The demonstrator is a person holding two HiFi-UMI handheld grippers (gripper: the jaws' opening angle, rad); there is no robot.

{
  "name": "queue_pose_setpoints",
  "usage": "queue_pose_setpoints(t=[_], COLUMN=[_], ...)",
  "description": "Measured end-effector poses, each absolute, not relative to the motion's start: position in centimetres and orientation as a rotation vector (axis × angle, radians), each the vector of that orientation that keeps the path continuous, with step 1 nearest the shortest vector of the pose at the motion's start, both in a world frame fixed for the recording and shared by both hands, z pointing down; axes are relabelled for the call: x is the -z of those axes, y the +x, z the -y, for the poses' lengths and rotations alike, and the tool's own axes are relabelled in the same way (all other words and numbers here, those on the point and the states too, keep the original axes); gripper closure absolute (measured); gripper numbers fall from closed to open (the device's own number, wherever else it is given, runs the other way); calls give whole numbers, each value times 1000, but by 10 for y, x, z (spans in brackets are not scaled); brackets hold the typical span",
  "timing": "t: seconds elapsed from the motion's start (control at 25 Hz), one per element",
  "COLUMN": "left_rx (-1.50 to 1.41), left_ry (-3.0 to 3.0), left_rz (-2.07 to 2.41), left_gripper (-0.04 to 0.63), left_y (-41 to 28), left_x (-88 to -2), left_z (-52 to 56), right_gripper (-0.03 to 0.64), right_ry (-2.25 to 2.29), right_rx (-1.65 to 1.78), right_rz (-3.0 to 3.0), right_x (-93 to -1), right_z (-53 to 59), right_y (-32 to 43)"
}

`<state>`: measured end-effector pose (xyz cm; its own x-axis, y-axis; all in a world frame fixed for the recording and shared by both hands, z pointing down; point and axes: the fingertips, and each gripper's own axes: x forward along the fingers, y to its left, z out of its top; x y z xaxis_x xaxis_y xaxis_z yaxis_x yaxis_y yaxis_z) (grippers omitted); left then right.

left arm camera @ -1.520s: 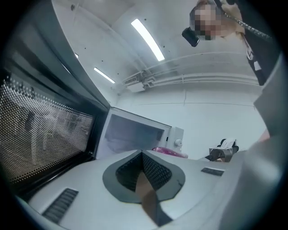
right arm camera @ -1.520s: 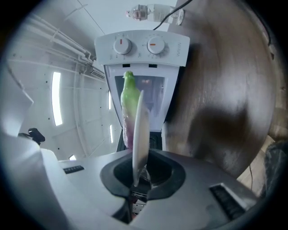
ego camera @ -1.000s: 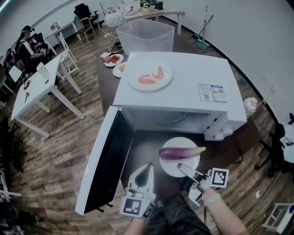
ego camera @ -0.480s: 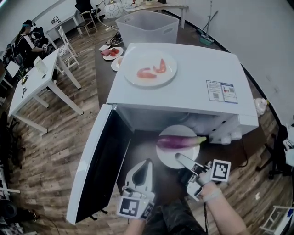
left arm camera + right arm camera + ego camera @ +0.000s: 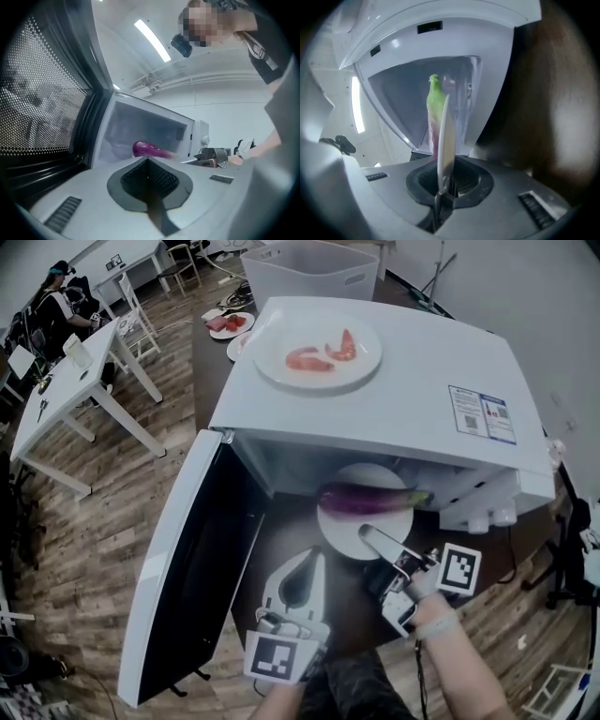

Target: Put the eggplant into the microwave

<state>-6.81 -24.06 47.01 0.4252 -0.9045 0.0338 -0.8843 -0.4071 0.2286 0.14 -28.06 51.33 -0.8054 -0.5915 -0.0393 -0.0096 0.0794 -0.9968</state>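
A purple eggplant [image 5: 370, 500] with a green stem lies across a white plate [image 5: 349, 532]. My right gripper [image 5: 369, 536] is shut on the plate's near rim and holds it level at the mouth of the white microwave [image 5: 403, 381], whose door [image 5: 187, 559] hangs open to the left. In the right gripper view the plate [image 5: 445, 140] stands edge-on in the jaws with the eggplant [image 5: 435, 101] behind it, in front of the cavity [image 5: 408, 93]. My left gripper [image 5: 315, 557] is shut and holds nothing, just left of the plate. Past its tips, the left gripper view shows the eggplant [image 5: 150, 150].
On top of the microwave stands a white plate [image 5: 361, 371] with red shrimp-like pieces. Behind it is a translucent bin [image 5: 309, 268] and small plates of food [image 5: 230, 324]. White tables [image 5: 66, 381] and a seated person [image 5: 52, 315] are at the far left.
Both grippers have moved forward toward the microwave. The plate with the eggplant now reaches under the front edge of the open cavity.
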Motion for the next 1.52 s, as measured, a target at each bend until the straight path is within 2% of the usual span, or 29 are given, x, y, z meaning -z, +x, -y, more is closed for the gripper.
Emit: queue_pose_setpoints(t=[1.52], left_rx=[-50], left_ry=[2467], left_rz=[1419], left_gripper=[603], left_y=[-33], left_x=[-510], left_z=[278], right_gripper=[594], right_ry=[-651], right_rx=[1768], right_rz=[-1844], right_x=[-523], right_z=[335], right_y=[-22])
